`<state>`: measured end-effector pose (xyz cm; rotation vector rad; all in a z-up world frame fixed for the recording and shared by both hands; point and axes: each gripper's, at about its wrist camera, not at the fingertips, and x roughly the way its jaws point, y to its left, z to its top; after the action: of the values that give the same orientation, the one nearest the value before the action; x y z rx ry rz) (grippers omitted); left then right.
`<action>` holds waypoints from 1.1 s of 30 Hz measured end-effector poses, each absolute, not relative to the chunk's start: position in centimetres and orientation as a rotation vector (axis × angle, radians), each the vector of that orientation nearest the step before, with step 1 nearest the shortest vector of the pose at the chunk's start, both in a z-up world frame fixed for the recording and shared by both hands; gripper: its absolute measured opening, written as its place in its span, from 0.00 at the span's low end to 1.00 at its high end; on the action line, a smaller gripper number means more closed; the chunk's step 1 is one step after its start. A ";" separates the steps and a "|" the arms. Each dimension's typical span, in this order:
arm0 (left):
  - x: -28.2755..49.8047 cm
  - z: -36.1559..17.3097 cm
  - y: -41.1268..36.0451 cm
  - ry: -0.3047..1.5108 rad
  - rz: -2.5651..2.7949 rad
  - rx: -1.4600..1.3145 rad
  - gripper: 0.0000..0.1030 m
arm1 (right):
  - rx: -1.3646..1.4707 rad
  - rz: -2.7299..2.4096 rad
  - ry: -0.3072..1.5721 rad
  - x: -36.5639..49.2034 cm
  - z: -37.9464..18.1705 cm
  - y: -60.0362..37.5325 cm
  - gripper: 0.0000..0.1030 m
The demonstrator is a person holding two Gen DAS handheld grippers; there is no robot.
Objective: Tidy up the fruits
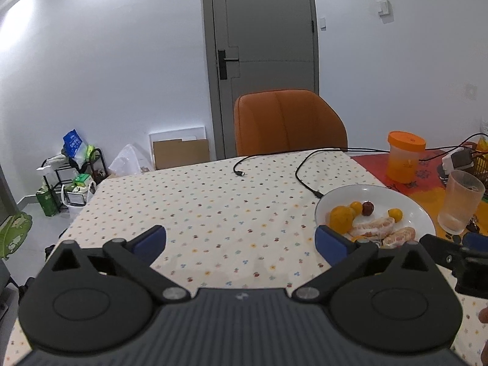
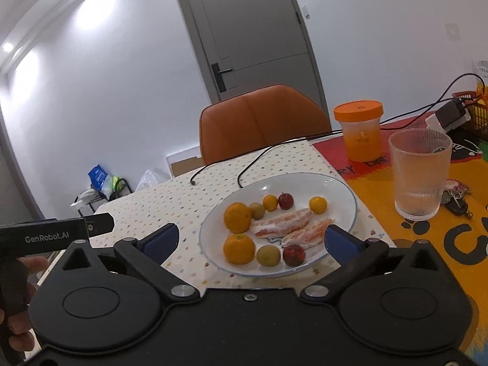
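Nearest in each wrist view are the grippers. The left gripper (image 1: 241,242) has its jaws spread wide with nothing between them, only the dotted tablecloth (image 1: 213,201) below. The right gripper (image 2: 251,241) is equally wide open and grips nothing; its blue pads (image 2: 340,242) sit apart from the fruit, at the near rim of the white plate (image 2: 341,189).

The plate rests near the seam where the dotted cloth meets the orange mat (image 2: 427,244). On it lie two big oranges (image 2: 238,248), two greenish fruits (image 2: 268,255), two small red fruits (image 2: 294,255), two small oranges (image 2: 317,205) and two peeled citrus pieces (image 2: 282,221) side by side, towards the plate's right side.

Beyond the plate, on the mat, stand a ribbed glass (image 2: 419,174) and an orange-lidded jar (image 2: 361,131). Black cables (image 1: 305,177) trail over the cloth's far edge, where an orange chair (image 1: 286,122) stands before a grey door (image 1: 265,30).
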<state>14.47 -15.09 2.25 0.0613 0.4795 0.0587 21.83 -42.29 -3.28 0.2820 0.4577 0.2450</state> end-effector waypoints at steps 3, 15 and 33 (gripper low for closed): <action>13.6 2.5 -14.4 0.486 0.055 0.056 1.00 | 0.272 0.254 0.456 21.1 -2.9 -42.0 1.00; 10.5 2.8 -11.7 0.500 0.048 0.035 1.00 | 0.242 0.298 0.452 19.1 -1.7 -41.2 1.00; 7.0 2.3 -7.9 0.491 0.073 -0.017 1.00 | 0.157 0.313 0.456 16.4 -0.8 -38.1 1.00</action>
<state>6.98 -7.93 2.29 -0.0170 0.4907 0.0732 16.37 -38.10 -0.83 0.1571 0.4557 0.3129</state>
